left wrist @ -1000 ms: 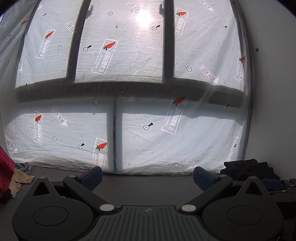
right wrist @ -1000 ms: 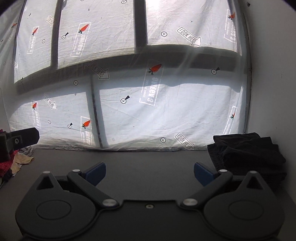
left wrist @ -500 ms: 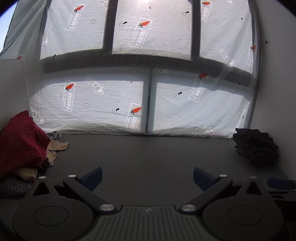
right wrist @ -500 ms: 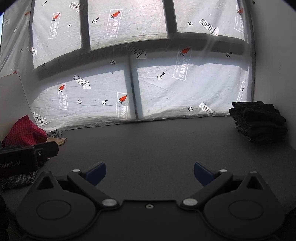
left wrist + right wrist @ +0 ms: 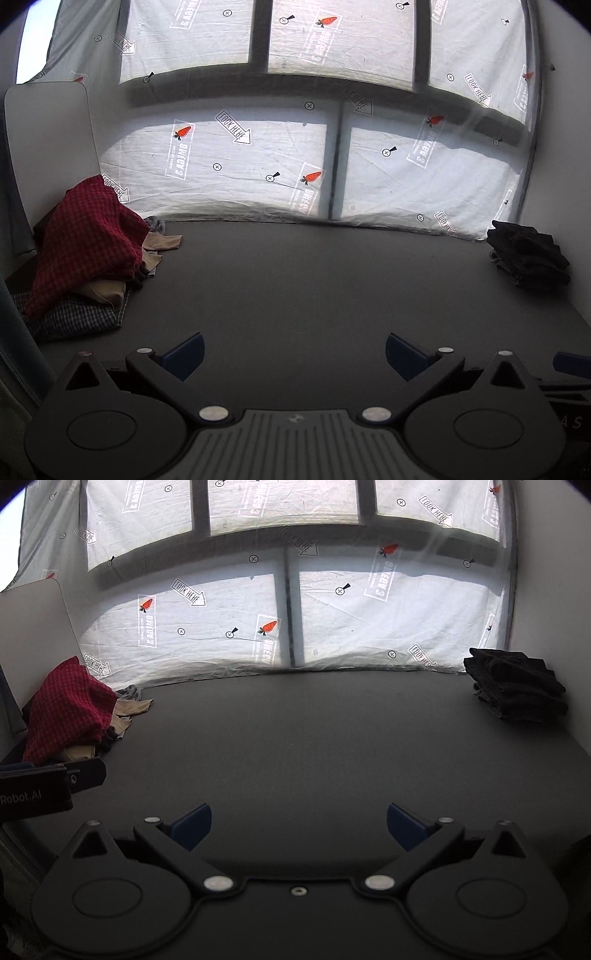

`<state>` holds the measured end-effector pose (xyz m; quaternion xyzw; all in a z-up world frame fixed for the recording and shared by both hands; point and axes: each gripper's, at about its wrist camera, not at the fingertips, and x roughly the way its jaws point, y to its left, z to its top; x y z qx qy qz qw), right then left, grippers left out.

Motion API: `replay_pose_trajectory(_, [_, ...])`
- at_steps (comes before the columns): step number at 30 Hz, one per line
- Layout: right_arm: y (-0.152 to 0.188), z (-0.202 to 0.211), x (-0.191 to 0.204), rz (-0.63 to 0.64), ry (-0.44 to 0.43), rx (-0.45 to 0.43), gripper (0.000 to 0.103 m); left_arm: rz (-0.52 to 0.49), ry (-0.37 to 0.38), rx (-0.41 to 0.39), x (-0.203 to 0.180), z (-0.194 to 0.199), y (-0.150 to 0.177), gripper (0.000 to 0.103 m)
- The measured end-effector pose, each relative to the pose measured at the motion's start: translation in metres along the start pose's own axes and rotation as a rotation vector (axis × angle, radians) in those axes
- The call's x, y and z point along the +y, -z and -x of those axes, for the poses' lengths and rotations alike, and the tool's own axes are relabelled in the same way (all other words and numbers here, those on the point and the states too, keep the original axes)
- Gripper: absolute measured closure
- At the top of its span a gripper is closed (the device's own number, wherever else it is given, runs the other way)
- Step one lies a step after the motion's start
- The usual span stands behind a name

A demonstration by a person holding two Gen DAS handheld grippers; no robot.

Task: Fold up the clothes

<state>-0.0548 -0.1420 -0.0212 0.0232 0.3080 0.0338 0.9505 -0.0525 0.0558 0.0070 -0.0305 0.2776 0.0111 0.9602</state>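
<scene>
Your left tool [image 5: 294,355] hangs over the near edge of the dark desk [image 5: 314,280] with its blue-padded fingers [image 5: 184,354] spread wide and nothing between them. Your right tool [image 5: 299,827] is in the same condition: released, jaws wide apart, gripping nothing, with bare desk surface [image 5: 303,746] showing in the gap.

The unfolded clothes sit in a heap at the far left of the desk. On top lies a red checked garment [image 5: 85,240], crumpled and draped over a tan piece [image 5: 107,290]; a blue-and-white plaid item [image 5: 77,321] spreads out beneath them toward the near side. From the right wrist view the same red checked garment [image 5: 66,709] shows at the left, partly behind the body of your left tool [image 5: 48,786], which reaches in from that edge.

At the far right of the desk, close to the wall, rests a folded stack of dark clothes [image 5: 528,258], also visible from the right wrist [image 5: 515,686]. It lies well apart from the heap, with both tools nearer you than either.

Behind the desk hangs a translucent printed sheet [image 5: 424,173] with carrot marks and arrows over a window frame.
</scene>
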Motion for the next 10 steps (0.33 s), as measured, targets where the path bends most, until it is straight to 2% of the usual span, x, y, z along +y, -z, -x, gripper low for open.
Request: replay_pose_trajectory(10, [0.002,0.012,0.004,-0.012,0.027,-0.024,0.0,-0.016,0.043,0.007,-0.006,0.001,0.003,0.0])
